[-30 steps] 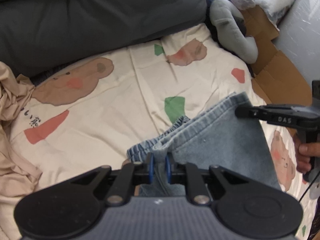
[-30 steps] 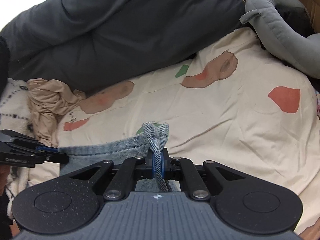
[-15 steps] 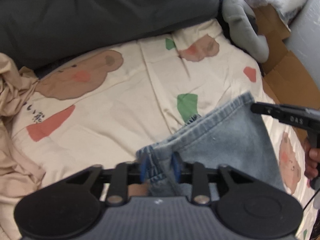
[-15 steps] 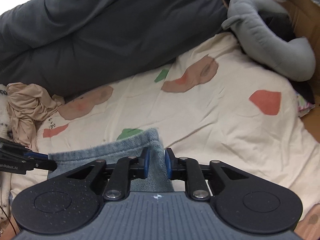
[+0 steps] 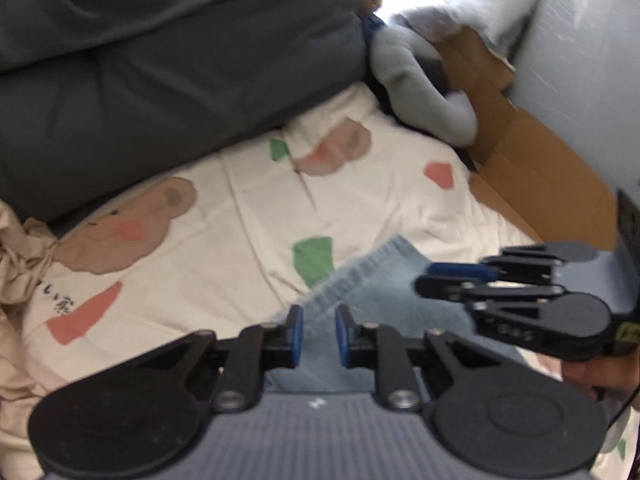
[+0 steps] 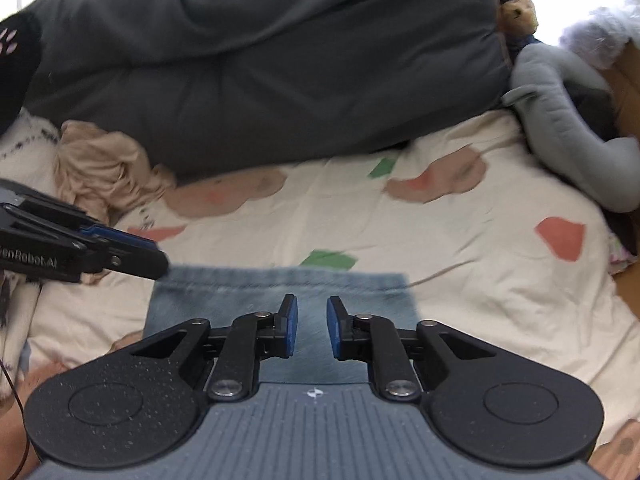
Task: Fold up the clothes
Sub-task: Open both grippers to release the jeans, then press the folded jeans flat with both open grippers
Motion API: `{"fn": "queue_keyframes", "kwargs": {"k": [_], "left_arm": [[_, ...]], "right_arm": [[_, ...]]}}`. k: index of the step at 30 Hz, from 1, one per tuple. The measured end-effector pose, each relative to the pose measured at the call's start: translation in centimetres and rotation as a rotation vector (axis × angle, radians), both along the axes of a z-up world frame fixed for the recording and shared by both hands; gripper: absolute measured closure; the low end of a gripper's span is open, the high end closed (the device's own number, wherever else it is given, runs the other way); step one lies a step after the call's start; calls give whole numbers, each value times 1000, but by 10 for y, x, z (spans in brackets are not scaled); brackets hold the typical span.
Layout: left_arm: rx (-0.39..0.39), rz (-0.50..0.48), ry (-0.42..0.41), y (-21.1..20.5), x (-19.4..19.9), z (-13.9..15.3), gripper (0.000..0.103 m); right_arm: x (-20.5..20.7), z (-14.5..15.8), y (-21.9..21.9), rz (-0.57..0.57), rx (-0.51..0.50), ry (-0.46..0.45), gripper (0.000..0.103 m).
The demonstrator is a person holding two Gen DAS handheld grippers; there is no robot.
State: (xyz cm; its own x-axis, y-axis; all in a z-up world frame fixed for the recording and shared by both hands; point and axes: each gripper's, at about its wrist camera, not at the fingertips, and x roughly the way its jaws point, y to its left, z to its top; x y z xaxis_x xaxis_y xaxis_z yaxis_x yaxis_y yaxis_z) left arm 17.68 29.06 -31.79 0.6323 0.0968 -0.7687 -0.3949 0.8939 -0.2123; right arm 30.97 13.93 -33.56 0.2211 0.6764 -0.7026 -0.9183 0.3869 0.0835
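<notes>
Both grippers have let go of the denim garment (image 6: 280, 300) since a second ago: then each one pinched a bunched corner of it, and now the cloth lies flat on the bed. The left gripper (image 5: 319, 334) stands with its blue pads apart, and only the blue cloth shows in the gap between them, with nothing gripped. The right gripper (image 6: 308, 330) is the same, with the fingers parted and empty above the denim.

In the right wrist view the garment fills the lower centre of the frame as a folded rectangle, its hemmed edge running straight across the middle of the picture. It lies on a cream bedsheet (image 6: 460, 240) printed with brown bears and with red and green patches. One green patch (image 6: 330, 259) sits just beyond the hem.

The left gripper also enters this view at the left edge, near the upper left corner of the denim; whether it touches the cloth I cannot tell. In the left wrist view the right gripper comes in from the right side, above the right part of the garment, and a hand (image 5: 596, 376) holds it.

A dark grey duvet (image 6: 260, 60) fills the top of both frames. A beige crumpled garment (image 6: 104, 168) lies at the left, a grey plush toy (image 6: 568, 128) at the upper right, beside cardboard (image 5: 532, 176).
</notes>
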Motion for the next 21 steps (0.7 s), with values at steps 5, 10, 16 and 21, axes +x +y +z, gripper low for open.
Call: {"fn": "queue_keyframes", "kwargs": {"k": [5,10,16,21], "left_arm": [[14,-47,6,-8,7,-8,85],[29,-56,37,-4,10,-23,93],[47,-67,74,0,13,-42,92],[54,-73,92,4,15,-50,92]], "right_arm": [[-6,-20,12,3,-46,-19,82],[-3,-33,25,-26,-69,-43,84],[-1,-61,43,-16,-162,-49,83],[12,-64,41,-59,-148,49,83]]}}
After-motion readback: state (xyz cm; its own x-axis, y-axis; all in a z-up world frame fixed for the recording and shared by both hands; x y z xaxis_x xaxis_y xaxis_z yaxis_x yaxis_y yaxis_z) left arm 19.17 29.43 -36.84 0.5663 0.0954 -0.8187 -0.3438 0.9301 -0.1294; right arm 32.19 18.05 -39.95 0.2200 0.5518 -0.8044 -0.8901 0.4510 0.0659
